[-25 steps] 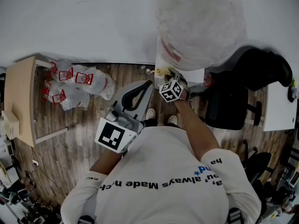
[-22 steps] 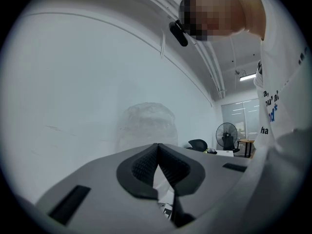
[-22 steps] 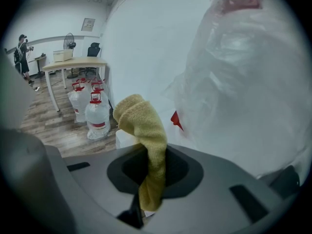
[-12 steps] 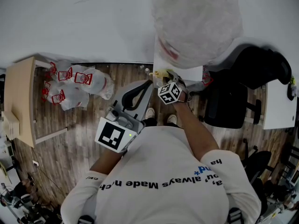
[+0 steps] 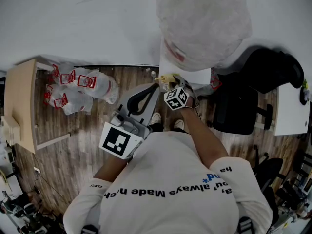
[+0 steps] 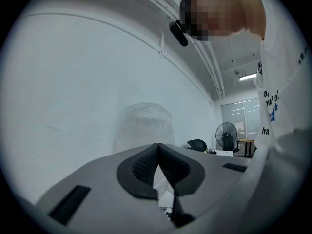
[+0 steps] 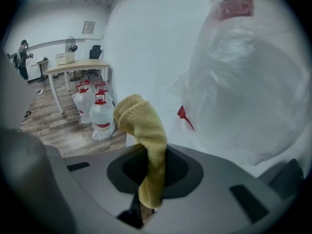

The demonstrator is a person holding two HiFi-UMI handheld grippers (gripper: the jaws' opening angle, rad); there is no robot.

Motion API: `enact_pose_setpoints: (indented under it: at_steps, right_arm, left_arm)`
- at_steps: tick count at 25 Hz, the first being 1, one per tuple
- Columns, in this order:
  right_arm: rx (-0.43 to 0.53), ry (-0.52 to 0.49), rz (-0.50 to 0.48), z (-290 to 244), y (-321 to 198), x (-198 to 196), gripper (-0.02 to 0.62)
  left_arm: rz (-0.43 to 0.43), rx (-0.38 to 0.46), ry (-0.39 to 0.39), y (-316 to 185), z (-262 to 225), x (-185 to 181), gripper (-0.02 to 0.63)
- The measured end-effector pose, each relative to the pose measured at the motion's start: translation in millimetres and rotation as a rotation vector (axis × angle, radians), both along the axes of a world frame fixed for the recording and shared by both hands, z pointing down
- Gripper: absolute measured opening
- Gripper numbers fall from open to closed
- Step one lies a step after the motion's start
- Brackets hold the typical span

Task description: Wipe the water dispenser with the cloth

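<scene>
The water dispenser (image 5: 187, 77) is a white cabinet against the wall, topped by a big bottle wrapped in cloudy plastic (image 5: 204, 23). My right gripper (image 5: 168, 81) is shut on a yellow cloth (image 7: 144, 130), held at the dispenser's left front edge; the wrapped bottle (image 7: 248, 87) fills the right of the right gripper view. My left gripper (image 5: 142, 100) hangs lower and to the left, shut with nothing between its pads (image 6: 168, 167). In the left gripper view the wrapped bottle (image 6: 144, 128) shows faintly ahead.
Several sealed water bottles (image 5: 78, 87) lie on the wood floor left of the dispenser, beside a light wooden table (image 5: 22, 106). A black office chair (image 5: 243, 104) stands right of the dispenser, and a white desk (image 5: 287, 111) lies further right.
My right gripper with the cloth has slid slightly left along the dispenser's front edge. My left gripper has stayed where it was.
</scene>
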State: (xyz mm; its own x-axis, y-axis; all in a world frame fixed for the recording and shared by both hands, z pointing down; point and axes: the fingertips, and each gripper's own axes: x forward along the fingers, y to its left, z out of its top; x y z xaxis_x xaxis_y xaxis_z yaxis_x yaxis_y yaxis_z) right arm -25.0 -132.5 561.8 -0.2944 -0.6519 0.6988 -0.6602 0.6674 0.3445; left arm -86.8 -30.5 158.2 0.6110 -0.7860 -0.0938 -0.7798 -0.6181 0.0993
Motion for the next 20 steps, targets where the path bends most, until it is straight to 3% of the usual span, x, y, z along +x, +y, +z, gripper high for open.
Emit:
enact_pose_setpoints:
  at_steps: [4,11,20]
  right_arm:
    - [-0.021,-0.007,0.0,-6,-1,1,0.06]
    - [0.089,-0.012,0.034,-35,-16,19,0.062]
    - [0.072,0.025,0.112,-24,-32,61,0.063]
  left_arm:
    - [0.004,0.006,-0.001,1,-3,4,0.018]
    - [0.01,0.011,0.0,-1,-4,6,0.018]
    - [0.02,0.008,0.003,-4,-3,10,0.018]
